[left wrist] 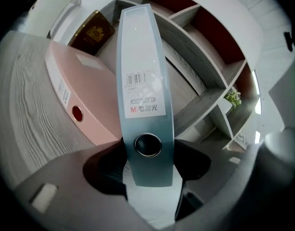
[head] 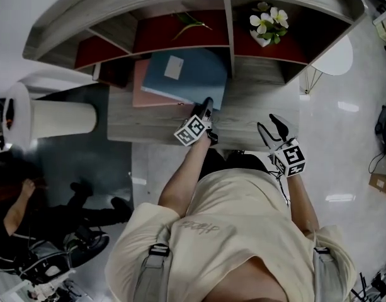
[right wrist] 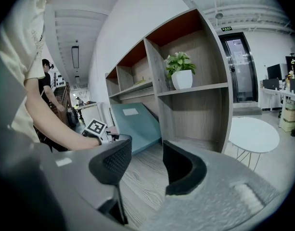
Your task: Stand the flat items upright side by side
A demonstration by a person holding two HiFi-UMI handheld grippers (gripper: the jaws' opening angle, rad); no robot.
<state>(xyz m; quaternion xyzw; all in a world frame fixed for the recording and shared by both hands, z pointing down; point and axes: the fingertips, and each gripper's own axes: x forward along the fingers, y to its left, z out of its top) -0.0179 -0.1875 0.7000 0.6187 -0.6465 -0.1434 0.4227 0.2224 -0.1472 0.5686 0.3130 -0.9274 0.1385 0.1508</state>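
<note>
Binders like these two are probably stiff board under a smooth, slightly slick skin. They look empty, so I judge them light but prone to toppling once on edge. The spine is the best place to grip: it is rigid and narrow enough for the jaws to span, whereas a cover alone would flex or swing open.

Far left on the worktop (head: 243, 128), the pink binder (left wrist: 84, 100) lies flat, its spine showing a small label and a red-rimmed finger hole. It is not yet stood up.

Just right of it and partly over it is the blue binder (left wrist: 142, 81), tilted, with its far edge up against the shelf (head: 230, 36). It is grey-blue, with a white label on the cover. The spine carries a barcode sticker, a brand label and a metal-rimmed finger hole (left wrist: 147, 145).

The left hand-held gripper (left wrist: 149, 172) pinches this spine at its near end, one jaw on each side, spread wide to take it. From this hold the binder likely needs tipping onto its bottom edge.

Well to the right, the right hand-held gripper (right wrist: 142, 165) hovers over bare worktop with its jaws apart and nothing between them. It is free to steady a cover if needed.

A potted plant (head: 268, 22) sits in the far right compartment.
</note>
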